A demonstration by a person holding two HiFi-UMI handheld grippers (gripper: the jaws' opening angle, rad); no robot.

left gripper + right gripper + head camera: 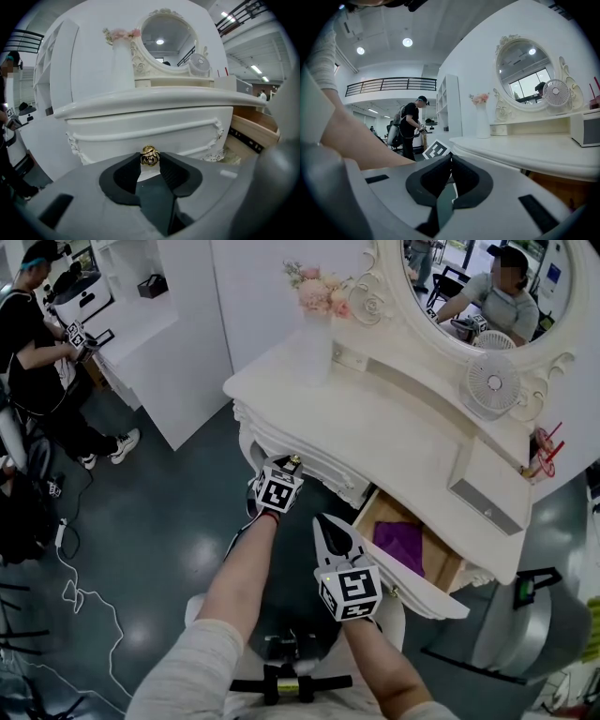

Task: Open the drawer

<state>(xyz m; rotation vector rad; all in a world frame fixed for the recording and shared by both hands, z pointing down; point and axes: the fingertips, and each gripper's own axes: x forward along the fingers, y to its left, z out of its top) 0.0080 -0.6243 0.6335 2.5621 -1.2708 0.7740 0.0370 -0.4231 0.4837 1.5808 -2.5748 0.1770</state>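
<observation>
Now my left gripper (pixel 292 465) clamps front drawer's (pixel 140 133) gold knob (pixel 150 156); right gripper (pixel 451 157) clenched empty; side drawer (pixel 427 589) open at table's (pixel 375 427) right corner.

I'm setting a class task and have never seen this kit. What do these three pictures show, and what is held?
A person holds a two-jaw gripper in each hand. One picture looks down from a camera on their head; the other two cameras ride on the grippers. On the white dressing table stand a vase of flowers and a small fan. The left gripper is closed on the gold knob of the closed drawer. The right gripper is shut and empty. The open drawer to the right holds a purple cloth.
</observation>
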